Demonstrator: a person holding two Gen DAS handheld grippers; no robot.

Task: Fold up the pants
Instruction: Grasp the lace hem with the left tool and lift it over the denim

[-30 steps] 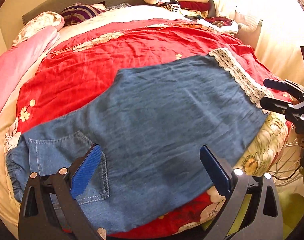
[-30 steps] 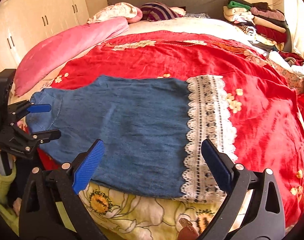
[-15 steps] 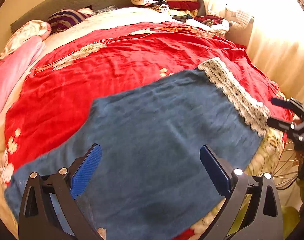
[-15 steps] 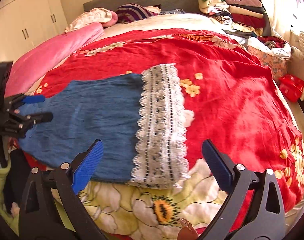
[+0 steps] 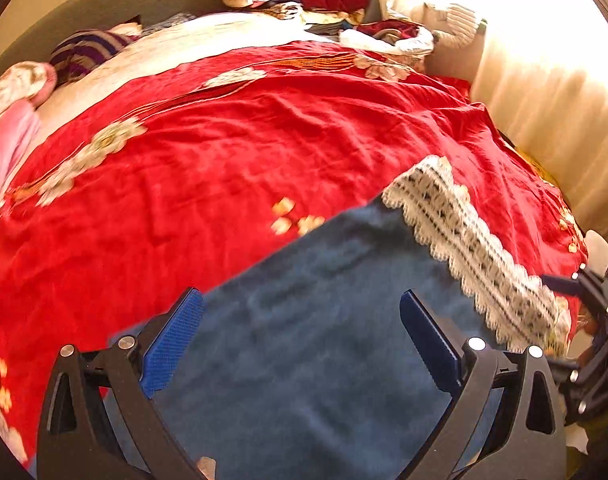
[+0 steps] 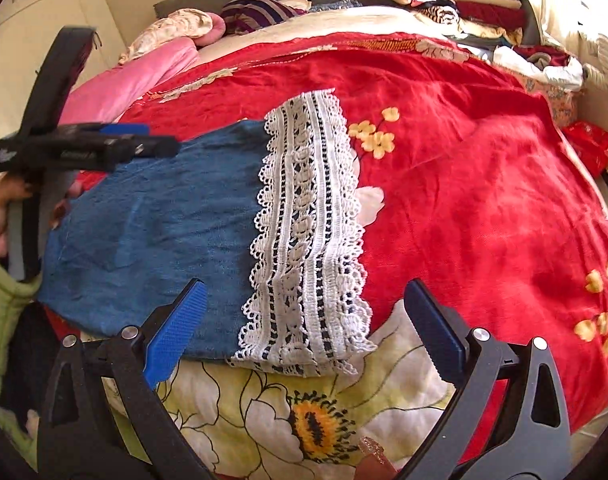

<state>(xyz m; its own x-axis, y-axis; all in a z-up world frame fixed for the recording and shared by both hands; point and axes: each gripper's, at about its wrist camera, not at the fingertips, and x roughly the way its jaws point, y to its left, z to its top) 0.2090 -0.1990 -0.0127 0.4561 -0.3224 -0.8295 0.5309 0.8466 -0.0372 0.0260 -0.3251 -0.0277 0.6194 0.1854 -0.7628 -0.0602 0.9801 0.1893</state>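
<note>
Blue denim pants [image 5: 315, 344] with a white lace hem [image 5: 479, 256] lie flat on a red floral bedspread [image 5: 244, 152]. My left gripper [image 5: 302, 340] is open and hovers over the denim of the leg. My right gripper [image 6: 302, 328] is open and empty, just in front of the lace hem [image 6: 307, 240] at the near bed edge. The pants' denim [image 6: 156, 232] stretches left from the hem. The left gripper also shows in the right wrist view [image 6: 144, 138], at the far left over the denim. The right gripper shows at the right edge of the left wrist view [image 5: 563, 284].
A pile of folded clothes [image 6: 463, 0] sits at the head of the bed on the right. A pink quilt [image 6: 136, 76] and striped pillow [image 6: 260, 10] lie at the far left. A yellow flowered sheet [image 6: 304, 408] hangs over the near edge. A curtain [image 5: 543, 92] is on the right.
Both grippers have moved right along the pants toward the lace hem. The pocket end has left the left wrist view. Both stay open.
</note>
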